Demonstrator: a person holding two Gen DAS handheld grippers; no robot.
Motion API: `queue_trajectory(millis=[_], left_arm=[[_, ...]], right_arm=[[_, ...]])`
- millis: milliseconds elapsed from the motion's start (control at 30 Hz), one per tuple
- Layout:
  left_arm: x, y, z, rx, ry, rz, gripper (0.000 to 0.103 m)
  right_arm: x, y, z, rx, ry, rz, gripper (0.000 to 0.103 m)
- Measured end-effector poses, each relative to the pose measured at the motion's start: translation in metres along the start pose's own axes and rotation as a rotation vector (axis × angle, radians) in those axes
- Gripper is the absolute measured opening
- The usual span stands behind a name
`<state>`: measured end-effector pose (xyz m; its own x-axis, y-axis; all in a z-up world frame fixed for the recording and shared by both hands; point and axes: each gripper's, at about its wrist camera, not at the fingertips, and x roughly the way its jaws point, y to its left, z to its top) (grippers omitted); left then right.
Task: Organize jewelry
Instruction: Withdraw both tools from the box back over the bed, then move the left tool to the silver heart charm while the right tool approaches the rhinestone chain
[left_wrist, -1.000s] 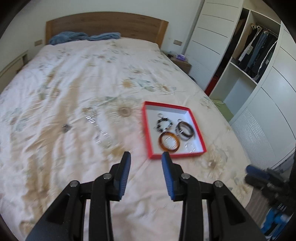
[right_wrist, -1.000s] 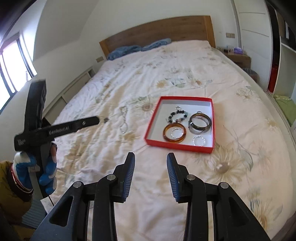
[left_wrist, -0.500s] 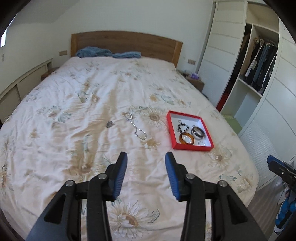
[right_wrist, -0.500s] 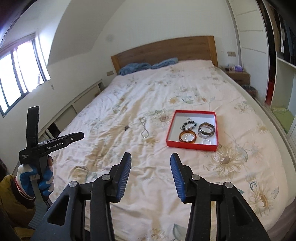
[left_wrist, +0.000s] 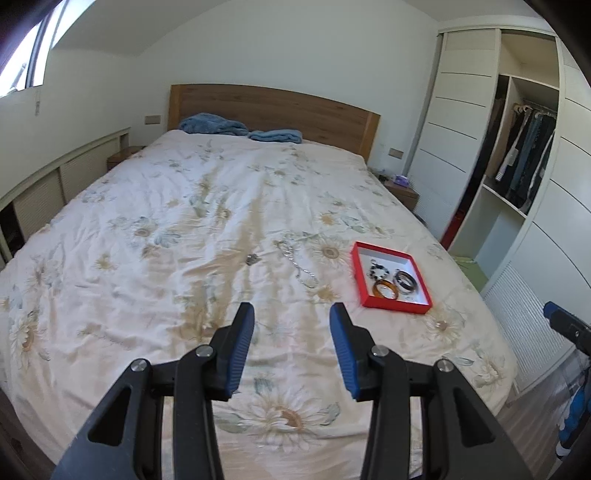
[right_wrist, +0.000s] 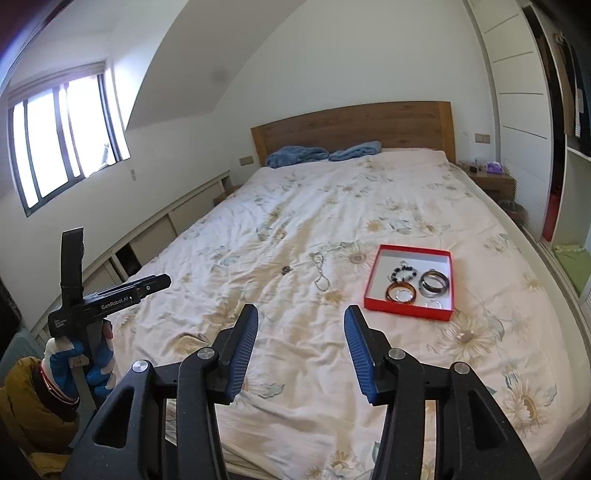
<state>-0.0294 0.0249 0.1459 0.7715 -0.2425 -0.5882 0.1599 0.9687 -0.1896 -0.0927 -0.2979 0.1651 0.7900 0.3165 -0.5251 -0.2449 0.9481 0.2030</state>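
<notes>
A red tray (left_wrist: 360, 274) (right_wrist: 372, 284) lies on the bed, right of centre. It holds an amber bangle (left_wrist: 385, 288) (right_wrist: 401, 293), a dark bangle (left_wrist: 406, 280) (right_wrist: 435, 283), a black beaded bracelet (left_wrist: 379, 271) (right_wrist: 404, 273) and a thin silver ring (right_wrist: 433, 304). A silver chain necklace (left_wrist: 299, 266) (right_wrist: 320, 271) and a small dark piece (left_wrist: 252, 259) (right_wrist: 285, 270) lie loose on the cover left of the tray. My left gripper (left_wrist: 291, 343) and right gripper (right_wrist: 301, 345) are open and empty, held well back over the foot of the bed.
The bed (left_wrist: 184, 229) has a floral cover, a wooden headboard (left_wrist: 273, 107) and blue pillows (left_wrist: 214, 125). A wardrobe (left_wrist: 517, 155) stands to the right. The gloved hand with the left gripper's handle (right_wrist: 88, 295) shows at the left of the right wrist view.
Both grippers have pulled back and risen away from the tray and jewelry, which now look smaller and farther off. Both stay open.
</notes>
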Motion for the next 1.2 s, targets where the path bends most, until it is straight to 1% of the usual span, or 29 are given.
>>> queue_trajectory(millis=[100,233,500,667,867,1033,1200], left_arm=[[-0.001,0.011,-0.001,-0.022,-0.001,0.012,0.04],[0.008,0.026,-0.002,-0.061,0.017,0.027,0.041],[0.042,0.045,-0.01,-0.084,0.076,0.058,0.041],[0.06,0.055,-0.009,-0.108,0.09,0.081,0.041],[0.096,0.068,-0.009,-0.12,0.14,0.114,0.041],[0.135,0.079,-0.008,-0.138,0.186,0.12,0.041],[0.18,0.077,0.001,-0.092,0.207,0.115,0.041]], right_arm=[[0.005,0.002,0.001,-0.005,0.005,0.013,0.049],[0.025,-0.001,0.004,-0.002,0.032,0.021,0.049],[0.067,-0.018,0.001,0.033,0.1,0.023,0.049],[0.096,-0.023,0.0,0.041,0.145,0.04,0.049],[0.129,-0.028,0.005,0.046,0.18,0.06,0.049],[0.173,-0.033,0.011,0.043,0.23,0.069,0.049],[0.228,-0.038,0.022,0.038,0.269,0.084,0.049]])
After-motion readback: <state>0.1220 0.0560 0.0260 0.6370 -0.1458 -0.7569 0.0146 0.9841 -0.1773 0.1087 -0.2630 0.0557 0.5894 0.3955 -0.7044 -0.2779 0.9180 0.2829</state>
